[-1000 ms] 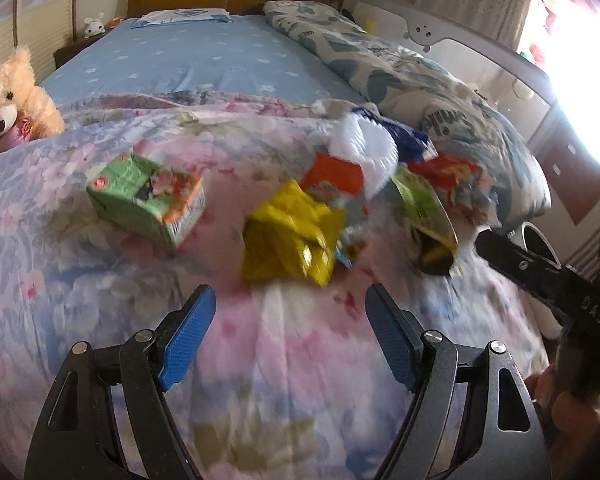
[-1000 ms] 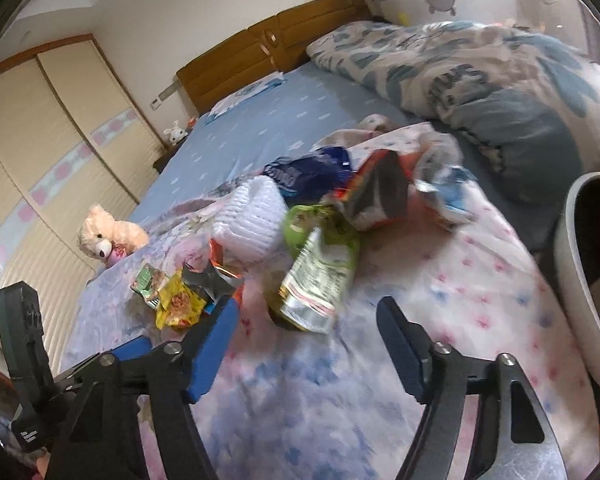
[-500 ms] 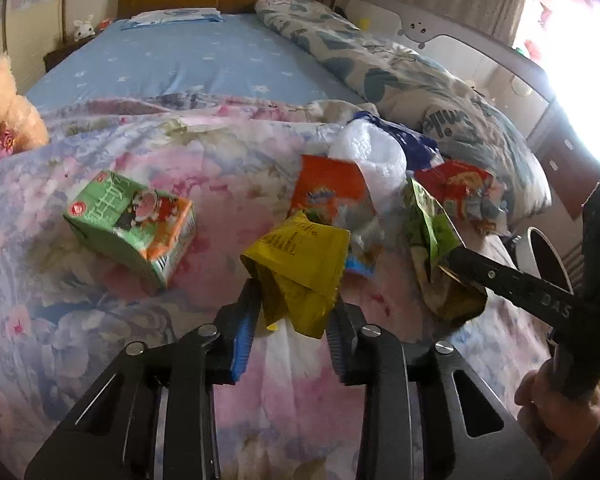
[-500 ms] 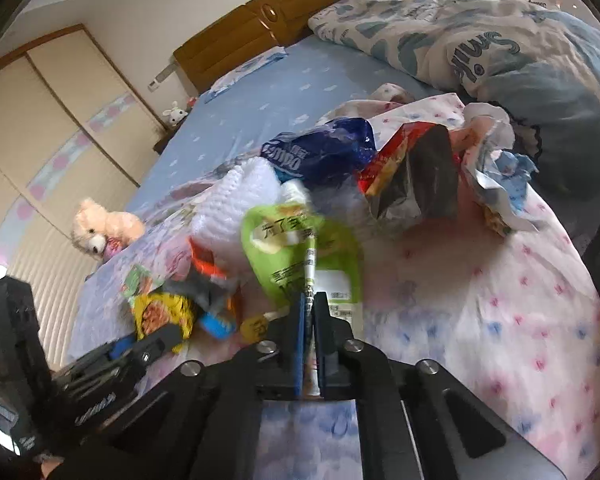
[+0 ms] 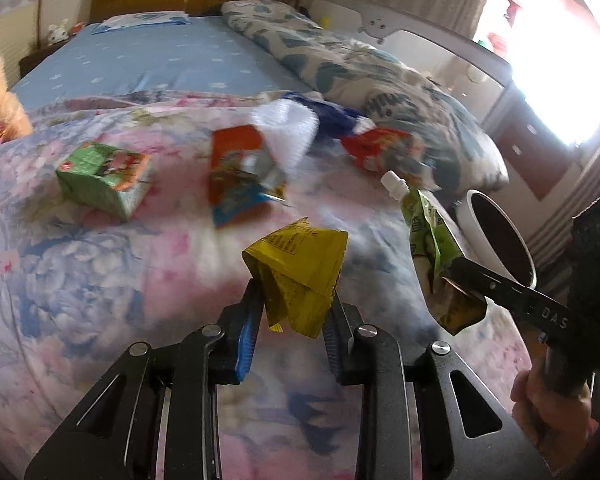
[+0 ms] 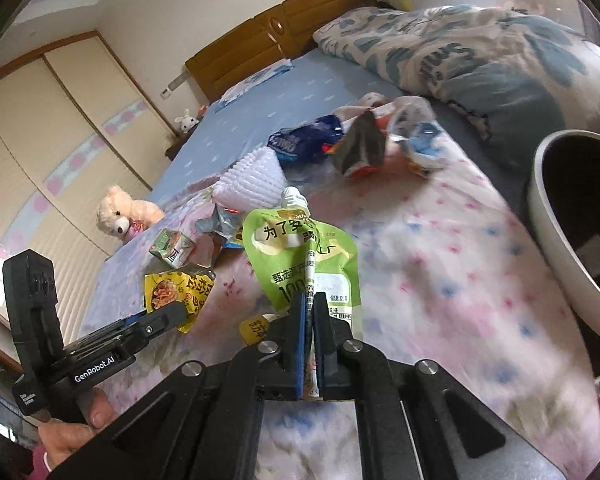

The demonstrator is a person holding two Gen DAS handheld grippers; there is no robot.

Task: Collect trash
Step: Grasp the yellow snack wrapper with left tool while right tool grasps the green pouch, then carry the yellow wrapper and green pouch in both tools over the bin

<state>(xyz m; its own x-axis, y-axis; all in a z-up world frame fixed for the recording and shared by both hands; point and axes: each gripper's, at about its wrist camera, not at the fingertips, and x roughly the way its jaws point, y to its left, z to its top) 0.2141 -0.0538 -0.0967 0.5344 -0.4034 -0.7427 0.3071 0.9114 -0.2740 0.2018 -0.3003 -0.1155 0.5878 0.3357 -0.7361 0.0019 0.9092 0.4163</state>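
Observation:
My left gripper (image 5: 292,304) is shut on a crumpled yellow snack wrapper (image 5: 300,264), which hangs clear above the flowered quilt. My right gripper (image 6: 309,304) is shut on the fold of a green spout pouch (image 6: 300,256) with a white cap, also lifted off the bed. In the left wrist view the right gripper (image 5: 456,276) holds that pouch (image 5: 424,224) just short of the white trash bin (image 5: 470,220). In the right wrist view the left gripper (image 6: 168,316) carries the yellow wrapper (image 6: 172,288) at the lower left.
On the quilt lie a green carton (image 5: 104,176), an orange packet (image 5: 236,168), a white foam net (image 5: 288,136), a blue bag (image 5: 336,116) and a red wrapper (image 5: 380,148). The bin's rim (image 6: 552,220) stands beside the bed. A teddy bear (image 6: 120,212) sits at the left.
Both grippers went from open to shut, the left on the yellow wrapper and the right on the green pouch. Both items have come up off the quilt and shifted toward the bin.

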